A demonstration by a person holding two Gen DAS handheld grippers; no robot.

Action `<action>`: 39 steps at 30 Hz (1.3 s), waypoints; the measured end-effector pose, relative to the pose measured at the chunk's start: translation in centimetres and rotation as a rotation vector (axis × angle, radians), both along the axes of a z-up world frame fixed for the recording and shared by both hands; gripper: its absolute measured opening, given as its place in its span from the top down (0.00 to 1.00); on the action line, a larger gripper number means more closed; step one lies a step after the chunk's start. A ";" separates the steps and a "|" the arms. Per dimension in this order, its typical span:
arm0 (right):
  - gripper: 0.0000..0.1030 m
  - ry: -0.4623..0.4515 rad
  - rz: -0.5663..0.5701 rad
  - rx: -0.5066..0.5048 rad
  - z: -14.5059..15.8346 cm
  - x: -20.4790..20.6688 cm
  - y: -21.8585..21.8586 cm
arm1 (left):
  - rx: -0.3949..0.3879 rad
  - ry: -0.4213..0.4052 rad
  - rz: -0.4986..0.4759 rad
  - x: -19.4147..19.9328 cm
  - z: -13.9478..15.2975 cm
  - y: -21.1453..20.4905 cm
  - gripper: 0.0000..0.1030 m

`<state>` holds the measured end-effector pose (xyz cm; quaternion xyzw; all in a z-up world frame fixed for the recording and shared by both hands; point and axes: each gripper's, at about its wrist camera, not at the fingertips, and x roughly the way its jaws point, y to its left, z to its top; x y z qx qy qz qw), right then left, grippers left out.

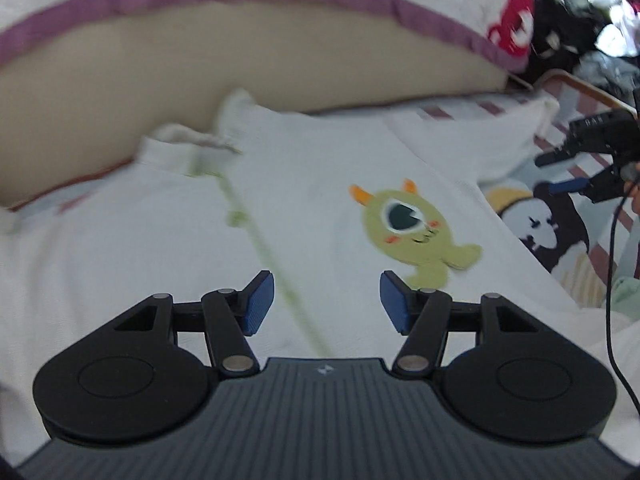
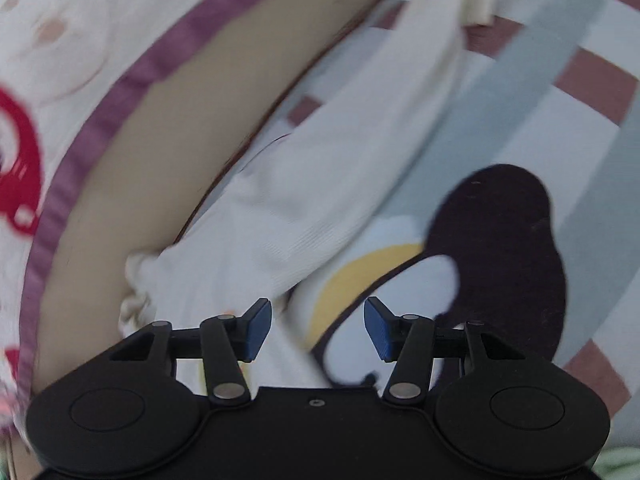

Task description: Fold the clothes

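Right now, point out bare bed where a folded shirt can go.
Bare sheet lies right of the white shirt's sleeve, above the penguin print. Crowded: the shirt covers the middle, the pillow borders it behind, dark clothes pile at far right.

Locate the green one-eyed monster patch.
In the left wrist view, the green one-eyed monster patch sits right of centre on the white garment, just beyond the open left tool.

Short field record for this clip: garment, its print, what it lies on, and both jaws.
garment: white shirt, spread flat, not yet folded
print: green one-eyed monster
surface: bed sheet with stripes and a penguin
left gripper: jaws open, nothing between them, above the shirt
right gripper: jaws open, nothing held, over the sleeve edge
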<state>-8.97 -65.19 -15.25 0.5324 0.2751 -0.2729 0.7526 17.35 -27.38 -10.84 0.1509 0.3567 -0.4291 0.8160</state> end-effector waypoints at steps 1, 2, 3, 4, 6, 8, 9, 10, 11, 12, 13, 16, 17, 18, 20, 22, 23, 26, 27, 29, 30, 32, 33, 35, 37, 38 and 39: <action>0.44 -0.016 -0.019 0.009 -0.7 0.1 -0.4 | -0.003 0.005 -0.005 0.2 -0.5 -0.8 0.44; 0.44 -0.034 -0.035 0.024 -1.4 0.3 -0.7 | -0.001 0.010 -0.006 0.5 -1.0 -1.4 0.44; 0.44 -0.058 -0.046 0.042 -2.0 0.6 -1.0 | 0.000 0.011 -0.003 0.8 -1.4 -2.0 0.44; 0.44 -0.084 -0.051 0.056 -2.6 1.2 -1.2 | 0.002 0.006 0.004 1.2 -1.7 -2.3 0.44; 0.44 -0.119 -0.053 0.067 -3.4 2.9 -1.4 | 0.007 -0.005 0.020 1.9 -2.0 -2.6 0.44; 0.44 -0.129 -0.039 0.074 -4.3 4.8 -1.1 | 0.009 -0.007 0.041 2.6 -2.2 -2.5 0.44; 0.44 -0.124 -0.032 0.065 -4.7 5.8 -0.8 | 0.009 -0.005 0.054 2.9 -2.3 -2.2 0.44; 0.45 -0.118 -0.027 0.046 -5.2 6.7 -0.4 | 0.008 -0.002 0.071 3.3 -2.4 -1.9 0.44; 0.45 -0.120 -0.033 0.005 -5.3 7.4 -0.1 | 0.005 0.002 0.089 3.7 -2.5 -1.4 0.44; 0.45 -0.120 -0.041 -0.054 -5.3 8.1 0.2 | 0.002 0.007 0.107 4.1 -2.5 -0.9 0.44; 0.47 -0.114 -0.041 -0.111 -5.2 9.0 0.5 | 0.000 0.014 0.126 4.4 -2.6 -0.4 0.44; 0.93 -0.078 -0.008 -0.301 -4.5 10.8 1.2 | 0.002 0.035 0.161 5.1 -2.8 1.1 0.44; 0.94 -0.061 -0.016 -0.383 -3.6 10.7 1.7 | 0.004 0.037 0.162 5.2 -2.8 1.6 0.44; 0.94 -0.042 -0.031 -0.437 -2.7 10.5 1.8 | 0.005 0.033 0.158 5.2 -2.8 2.1 0.44; 0.95 0.000 -0.053 -0.503 -1.1 10.2 1.8 | 0.001 0.033 0.153 5.2 -2.9 3.1 0.44; 0.95 0.054 -0.022 -0.550 -0.9 10.9 1.7 | -0.009 0.062 0.157 5.3 -3.4 3.7 0.44; 0.95 0.101 0.009 -0.574 -1.3 11.5 1.9 | -0.016 0.091 0.157 5.4 -3.8 3.8 0.44; 0.95 0.207 0.034 -0.619 -2.4 12.1 2.5 | -0.023 0.156 0.136 5.1 -4.8 3.7 0.44; 0.95 0.197 0.015 -0.614 -2.0 11.5 2.5 | -0.020 0.170 0.121 4.8 -5.0 3.5 0.44; 0.96 0.160 -0.017 -0.622 -0.3 10.7 2.5 | -0.018 0.170 0.086 4.2 -5.2 3.3 0.44; 0.96 0.160 -0.016 -0.656 0.4 10.6 2.7 | -0.020 0.171 0.068 3.8 -5.2 3.2 0.44; 0.97 0.245 0.013 -0.758 0.5 11.5 3.2 | -0.040 0.192 0.048 3.6 -5.4 3.3 0.42; 0.97 0.281 0.020 -0.719 -0.3 11.8 2.8 | -0.047 0.200 0.048 3.5 -5.5 3.3 0.40; 0.96 0.300 0.010 -0.585 -2.0 11.6 1.4 | -0.045 0.206 0.052 3.5 -5.4 3.4 0.40; 0.88 0.268 0.005 -0.475 -2.4 11.0 0.3 | -0.044 0.224 0.061 3.6 -4.9 4.0 0.40; 0.83 0.248 0.002 -0.443 -2.0 10.6 -0.1 | -0.046 0.235 0.067 3.6 -4.6 4.4 0.40; 0.79 0.232 0.004 -0.420 -1.4 10.3 -0.5 | -0.050 0.238 0.078 3.6 -4.2 4.9 0.40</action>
